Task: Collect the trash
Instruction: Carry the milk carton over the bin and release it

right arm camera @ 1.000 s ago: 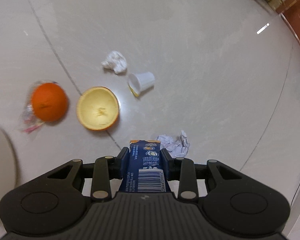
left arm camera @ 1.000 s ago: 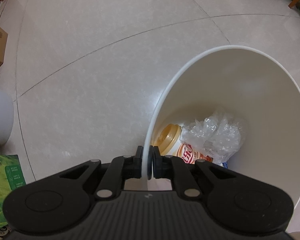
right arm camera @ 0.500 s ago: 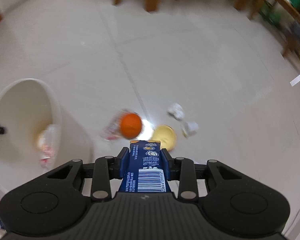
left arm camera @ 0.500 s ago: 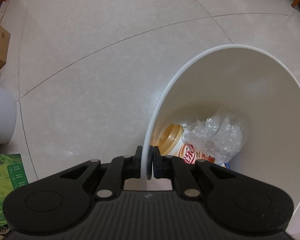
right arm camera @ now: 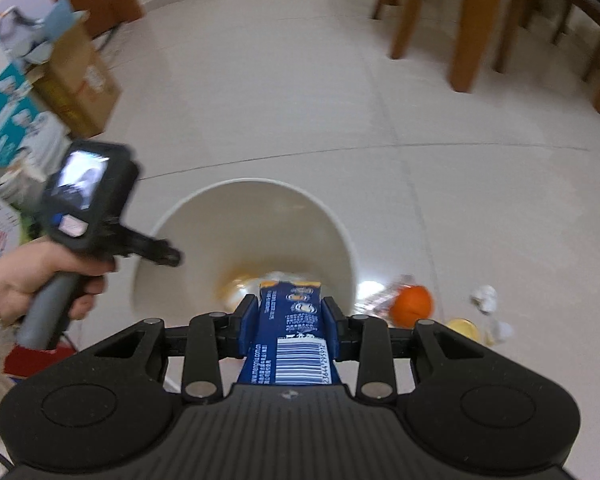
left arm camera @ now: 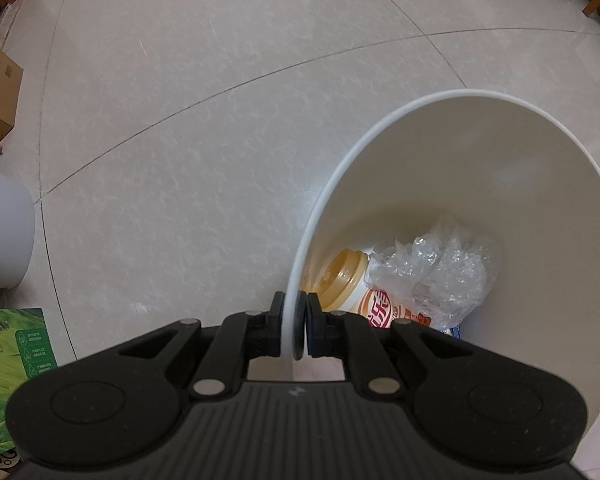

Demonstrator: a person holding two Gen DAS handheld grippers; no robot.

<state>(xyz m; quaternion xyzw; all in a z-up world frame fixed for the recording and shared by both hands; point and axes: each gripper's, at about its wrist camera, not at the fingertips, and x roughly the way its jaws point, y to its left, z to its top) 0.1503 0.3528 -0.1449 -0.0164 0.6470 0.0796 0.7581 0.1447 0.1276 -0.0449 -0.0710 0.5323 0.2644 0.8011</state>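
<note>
Our left hand-held gripper (left arm camera: 294,330) clamps the white bin's rim (left arm camera: 380,136); our right hand-held gripper (right arm camera: 290,326) grips a blue carton (right arm camera: 296,336) above it. An orange (right arm camera: 414,306) and crumpled paper (right arm camera: 485,295) remain on the floor (right arm camera: 480,200).

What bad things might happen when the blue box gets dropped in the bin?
1. The blue carton is held over the near edge of the white bin, so if let go too early it might hit the rim and fall on the floor.
2. The left gripper pinches only the thin rim; a bump from the right gripper might tip the bin, spilling the cup and plastic wrap inside.
</note>
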